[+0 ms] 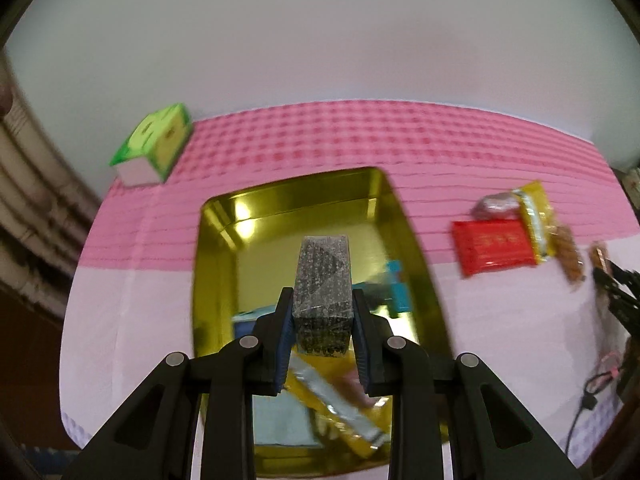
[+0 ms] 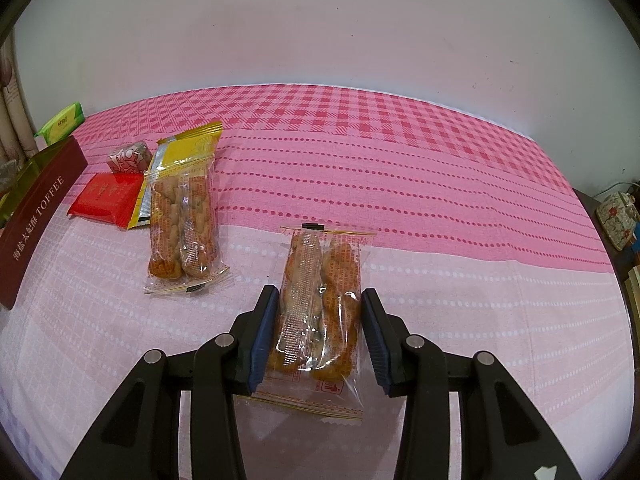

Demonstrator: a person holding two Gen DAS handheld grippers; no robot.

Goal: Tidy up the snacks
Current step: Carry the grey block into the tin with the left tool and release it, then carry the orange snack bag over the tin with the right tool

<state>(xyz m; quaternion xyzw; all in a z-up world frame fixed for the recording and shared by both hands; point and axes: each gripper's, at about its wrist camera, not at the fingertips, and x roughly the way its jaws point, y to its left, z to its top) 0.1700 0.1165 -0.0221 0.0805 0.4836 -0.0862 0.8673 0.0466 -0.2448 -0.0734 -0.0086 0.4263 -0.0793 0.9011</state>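
Far left on the counter [image 1: 120, 300]: a green tissue pack [image 1: 154, 148], well apart from the work.

Centre-left: gold tin tray [image 1: 412, 248] on the pink cloth. Several packets already lie inside, one gold-and-silver wrapper [image 1: 340, 408] near the front; the rest are blurred.

Left tool [image 1: 322, 322], above the tray: pads pressed onto a grey speckled block snack [image 1: 323, 280], gripped at its near end, far end sticking out forward. Looks stiff and light; the glossy film may slip, so a firm mid-body pinch suits it.

Right of the tray: a dark red toffee box edge [image 2: 38, 216], then a cluster of a red packet [image 2: 106, 198], a yellow packet [image 2: 188, 148] and a small pink-patterned sweet [image 2: 128, 158], touching or overlapping.

Next right: a clear bag of fried twists [image 2: 182, 232], flat on the cloth.

Right tool [image 2: 318, 330]: fingers spread, straddling a second twist bag [image 2: 320, 304]; whether the pads touch the film I cannot tell. Contents look brittle and the film crinkly and slick. Best taken across the middle over the twists, gently, not by the loose sealed ends.
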